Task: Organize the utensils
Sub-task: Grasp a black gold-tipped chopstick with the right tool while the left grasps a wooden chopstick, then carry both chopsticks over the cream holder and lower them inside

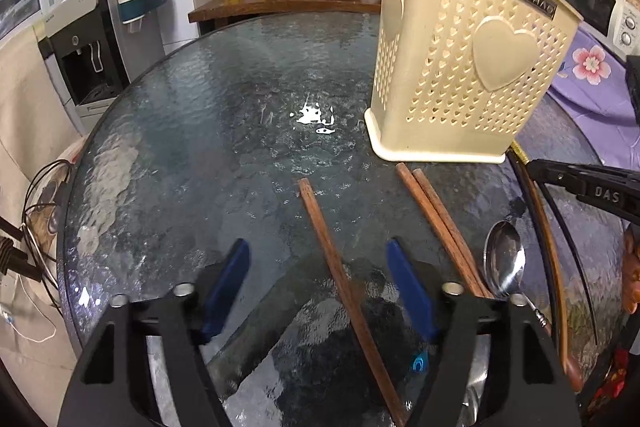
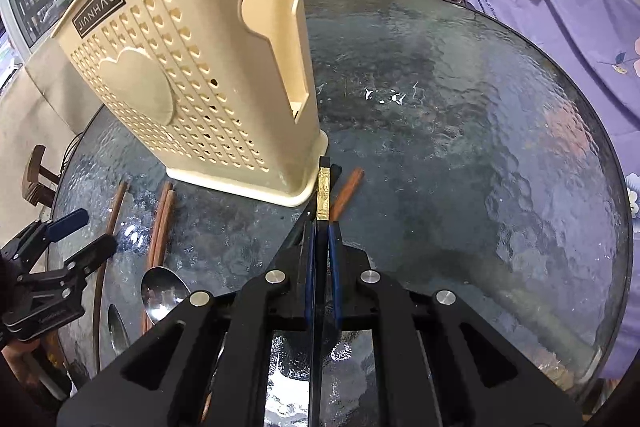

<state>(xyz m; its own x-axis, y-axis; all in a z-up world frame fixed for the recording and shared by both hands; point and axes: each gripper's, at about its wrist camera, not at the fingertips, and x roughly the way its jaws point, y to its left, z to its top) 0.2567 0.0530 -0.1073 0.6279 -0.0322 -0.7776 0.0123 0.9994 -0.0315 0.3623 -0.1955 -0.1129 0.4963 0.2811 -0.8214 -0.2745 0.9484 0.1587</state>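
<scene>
Holder (image 2: 200, 99) upright on table; right gripper (image 2: 322, 227) clenched on black chopstick (image 2: 323, 187) at its base, ready to lift; left gripper (image 1: 320, 267) unclenched astride brown chopstick (image 1: 320, 223) nearby.

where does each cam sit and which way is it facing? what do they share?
Left wrist: on the left gripper, angled down at the table; open fingers straddle a brown chopstick.
Right wrist: on the right gripper, angled down; shut on a gold-banded black chopstick.
Shared: holder, spoon, table.
</scene>
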